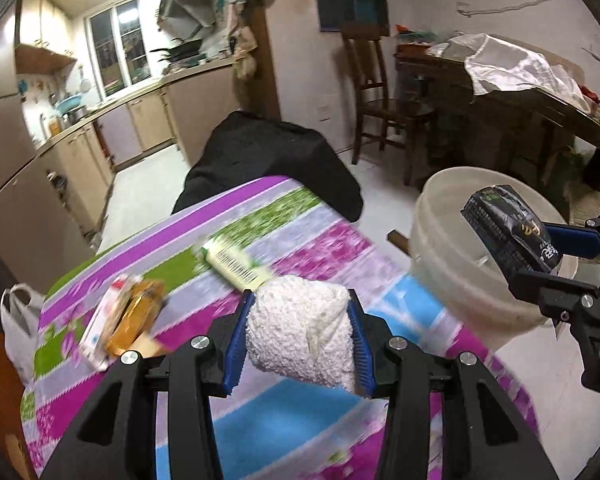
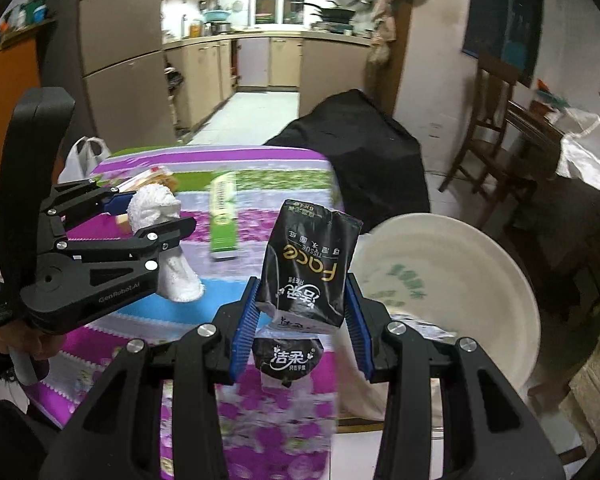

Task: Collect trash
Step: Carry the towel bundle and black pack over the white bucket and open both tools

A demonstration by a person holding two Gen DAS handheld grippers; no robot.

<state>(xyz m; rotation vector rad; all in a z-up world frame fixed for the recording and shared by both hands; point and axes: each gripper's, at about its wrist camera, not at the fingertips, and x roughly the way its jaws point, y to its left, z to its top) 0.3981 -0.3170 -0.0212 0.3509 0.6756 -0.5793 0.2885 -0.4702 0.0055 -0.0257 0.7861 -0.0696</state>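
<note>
Two grippers work over the striped floral tablecloth point(image 1: 308, 240), with a cream plastic bucket point(image 2: 460, 280) off its edge at about three o'clock in the right wrist view. Left gripper point(image 1: 298, 330) is clamped on a white crumpled towel wad point(image 1: 300, 328); right gripper point(image 2: 304, 314) pinches a black Face tissue pack point(image 2: 308, 264) beside the bucket's rim. Farther along the cloth lie a green box point(image 1: 234, 264) and, at nine o'clock, an orange snack wrapper point(image 1: 134, 316).

"Face TISSUE" on black tissue pack point(image 2: 308, 264), "GenRobot.AI" on left gripper point(image 2: 118, 295)
</note>
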